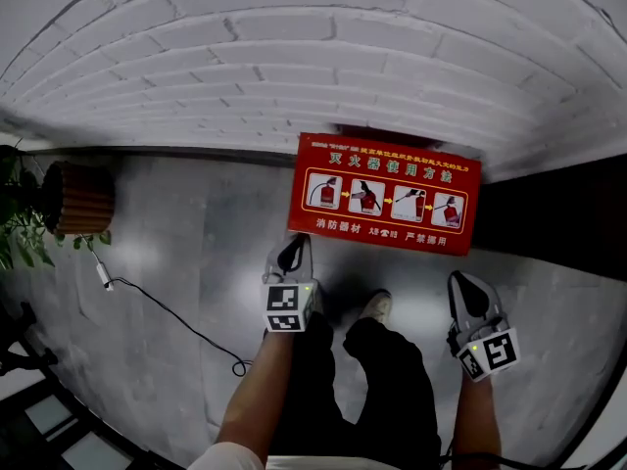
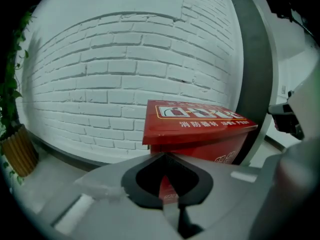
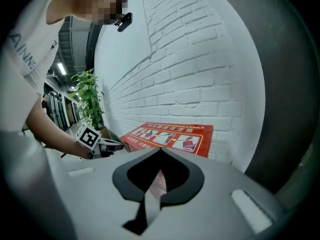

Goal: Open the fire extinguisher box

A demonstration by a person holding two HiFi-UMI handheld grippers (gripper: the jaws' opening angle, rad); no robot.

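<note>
The red fire extinguisher box point(image 1: 382, 194) sits on the floor point(image 1: 196, 262) hard against the white brick wall point(image 1: 294, 57). Its sloping lid is down flat, with the strip of 4 instruction pictures facing up. Both tools hang just short of its front edge, and neither touches it. The left gripper point(image 1: 291, 255) is near the left front corner and the right gripper point(image 1: 468, 294) near the right one. Each has its fingers closed together on nothing, tips meeting at a point.

To my eye the step in hand is the approach to the lid. To do it well I'd hook the tips under the overhanging front lip, or part the fingers to pinch it. Then I'd lift up and back towards the wall so the lid swings on its rear edge. I can't tell whether there's a latch.

What's inside the box is hidden with the lid shut. The ribbed plant pot point(image 1: 80, 199) off to the left holds a leafy green plant, and a thin cable point(image 1: 167, 311) trails across the floor
</note>
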